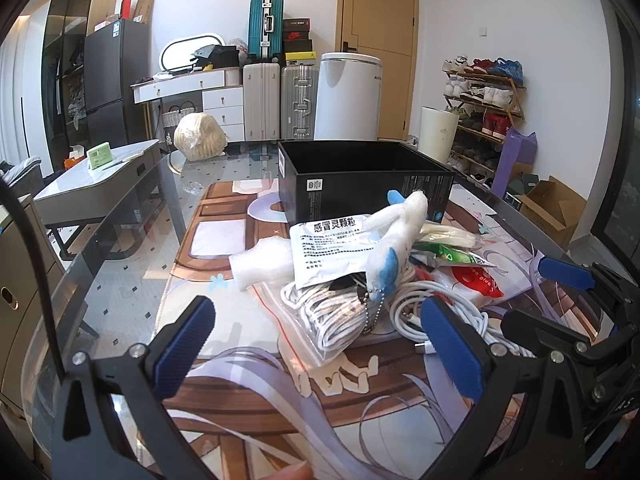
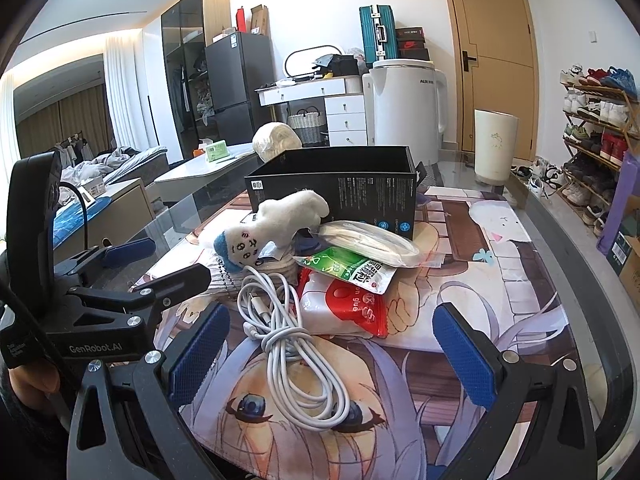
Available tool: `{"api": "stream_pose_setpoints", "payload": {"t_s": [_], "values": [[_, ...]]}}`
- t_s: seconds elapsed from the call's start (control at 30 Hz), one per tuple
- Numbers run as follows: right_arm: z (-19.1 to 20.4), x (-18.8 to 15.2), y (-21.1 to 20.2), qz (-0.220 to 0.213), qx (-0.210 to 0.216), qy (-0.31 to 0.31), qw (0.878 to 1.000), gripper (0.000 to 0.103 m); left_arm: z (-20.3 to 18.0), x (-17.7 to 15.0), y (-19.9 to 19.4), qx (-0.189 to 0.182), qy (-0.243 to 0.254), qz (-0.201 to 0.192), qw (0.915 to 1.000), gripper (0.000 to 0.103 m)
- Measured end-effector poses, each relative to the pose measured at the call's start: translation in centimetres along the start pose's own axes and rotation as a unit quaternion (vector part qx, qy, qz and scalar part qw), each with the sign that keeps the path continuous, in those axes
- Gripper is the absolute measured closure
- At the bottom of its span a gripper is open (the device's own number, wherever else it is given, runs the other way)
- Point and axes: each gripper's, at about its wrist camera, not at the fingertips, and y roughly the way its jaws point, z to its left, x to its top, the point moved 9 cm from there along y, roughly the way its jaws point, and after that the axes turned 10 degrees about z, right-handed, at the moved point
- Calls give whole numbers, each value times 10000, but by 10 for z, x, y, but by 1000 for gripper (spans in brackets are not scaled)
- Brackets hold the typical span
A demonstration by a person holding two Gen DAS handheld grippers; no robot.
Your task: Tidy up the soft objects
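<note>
Right wrist: both grippers (image 2: 332, 354) (image 1: 320, 350) agape, empty; anime mat (image 2: 460, 280) on glass table (image 2: 560, 248).

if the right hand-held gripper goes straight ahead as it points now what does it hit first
Most likely the coiled white cable lying on the mat between the open fingers of the right hand-held gripper. The red and white pouch comes just behind it, though depth is hard to judge.

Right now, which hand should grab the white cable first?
Probably the right. The right gripper is open with the white cable lying between its fingers. The left gripper, also open, faces the bagged rope instead.
</note>
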Motion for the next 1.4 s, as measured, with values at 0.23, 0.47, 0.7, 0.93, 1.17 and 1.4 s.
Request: {"api": "stream_pose_setpoints", "payload": {"t_s": [0.23, 0.47, 0.7, 0.93, 1.17, 1.4], "values": [[1, 0, 0, -2, 0, 1, 10000, 0, 0, -1, 0, 5, 3, 7, 10000, 0], [-1, 0, 0, 7, -7, 3, 10000, 0, 0, -1, 0, 5, 9, 7, 10000, 0], [-1, 0, 1, 1, -11, -4, 10000, 0, 0, -1, 0, 9, 11, 9, 10000, 0], [-1, -1, 1, 11, 0, -3, 10000, 0, 0, -1, 0, 15, 15, 9, 10000, 0], [1, -7, 0, 21, 165, -88, 9998, 0, 2, -2, 4, 4, 23, 30, 10000, 0], [5, -6, 2, 132, 155, -145, 9997, 0, -2, -3, 7, 21, 66, 28, 10000, 0]]}}
